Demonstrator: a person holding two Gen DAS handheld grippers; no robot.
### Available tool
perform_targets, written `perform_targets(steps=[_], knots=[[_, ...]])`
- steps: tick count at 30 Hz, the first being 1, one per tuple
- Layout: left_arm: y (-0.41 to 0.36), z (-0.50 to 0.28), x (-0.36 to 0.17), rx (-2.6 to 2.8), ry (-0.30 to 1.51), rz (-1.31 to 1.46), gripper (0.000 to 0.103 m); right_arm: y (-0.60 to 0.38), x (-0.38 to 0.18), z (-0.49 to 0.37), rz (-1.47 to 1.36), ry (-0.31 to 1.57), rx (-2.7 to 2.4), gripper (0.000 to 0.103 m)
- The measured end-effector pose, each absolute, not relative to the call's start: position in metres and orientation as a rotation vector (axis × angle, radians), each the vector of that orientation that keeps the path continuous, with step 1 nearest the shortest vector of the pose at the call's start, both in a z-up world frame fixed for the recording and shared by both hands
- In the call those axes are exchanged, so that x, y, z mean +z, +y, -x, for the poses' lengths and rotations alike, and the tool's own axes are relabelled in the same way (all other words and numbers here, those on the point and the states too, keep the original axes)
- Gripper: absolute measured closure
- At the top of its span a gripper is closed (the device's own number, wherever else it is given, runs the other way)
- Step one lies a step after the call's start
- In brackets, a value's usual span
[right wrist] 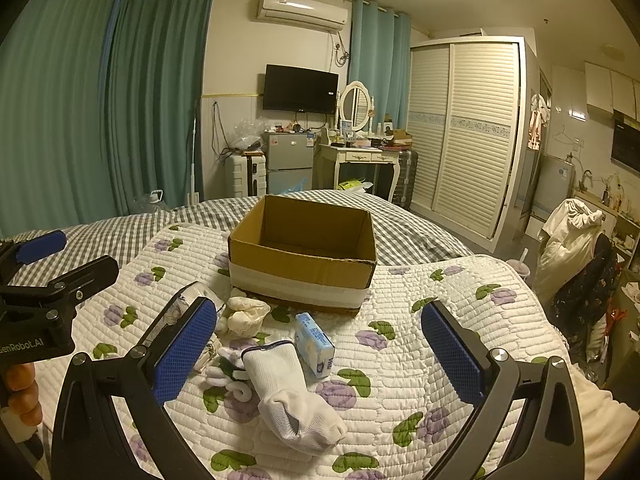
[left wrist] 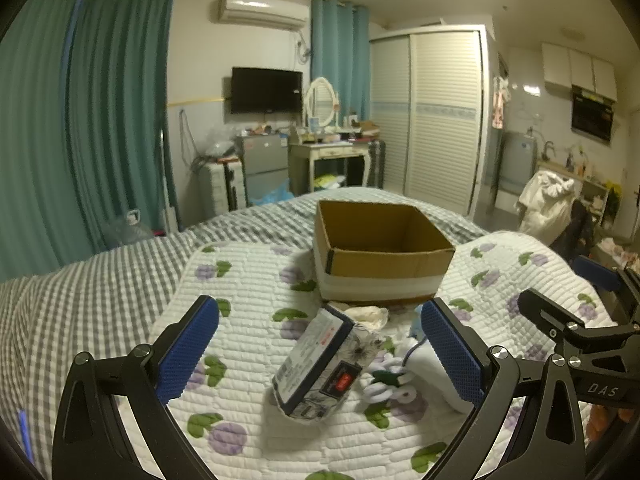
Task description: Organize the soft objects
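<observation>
An open cardboard box (left wrist: 380, 256) (right wrist: 304, 256) stands on the flowered quilt (left wrist: 248, 280) (right wrist: 440, 312). In front of it lie a floral tissue pack (left wrist: 320, 364), a cream soft item (left wrist: 368, 316) (right wrist: 244, 314), a white sock (right wrist: 288, 392), a blue packet (right wrist: 314, 344) and a white-and-green soft item (left wrist: 386, 380) (right wrist: 226, 368). My left gripper (left wrist: 320, 356) is open, its fingers on either side of the tissue pack. My right gripper (right wrist: 320, 356) is open above the sock and blue packet.
The quilt lies on a grey checked bedspread (left wrist: 80, 288). Past the bed are teal curtains (left wrist: 100, 120), a small fridge (right wrist: 290, 160), a dressing table (right wrist: 366, 160), a wardrobe (right wrist: 468, 132) and clothes on a chair (right wrist: 576, 240).
</observation>
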State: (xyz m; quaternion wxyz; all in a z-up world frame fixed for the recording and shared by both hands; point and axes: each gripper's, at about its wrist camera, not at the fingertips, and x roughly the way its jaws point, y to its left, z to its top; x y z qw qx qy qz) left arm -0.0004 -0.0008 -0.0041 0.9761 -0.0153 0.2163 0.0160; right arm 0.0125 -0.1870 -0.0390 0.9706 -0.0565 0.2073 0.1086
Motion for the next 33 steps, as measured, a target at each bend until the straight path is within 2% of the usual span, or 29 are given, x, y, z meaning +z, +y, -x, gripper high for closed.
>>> perform_targets(steps=[14,21,25,28,33], knots=[[-0.001,0.008,-0.004,0.027,0.436,0.023,0.000,-0.186,-0.034,-0.002,0.144,0.424,0.243,0.000],[0.000,-0.005,-0.046,0.036,0.547,0.021,0.001,-0.177,-0.081,-0.017,0.203,0.578,0.274,0.000],[0.002,-0.019,-0.073,0.036,0.614,0.027,0.001,-0.172,-0.118,-0.033,0.223,0.676,0.274,0.007],[0.003,-0.027,-0.088,0.029,0.646,0.035,0.002,-0.169,-0.144,-0.044,0.234,0.762,0.280,0.018],[0.001,-0.041,-0.105,0.012,0.675,0.026,0.006,-0.167,-0.166,-0.057,0.261,0.831,0.258,0.023]])
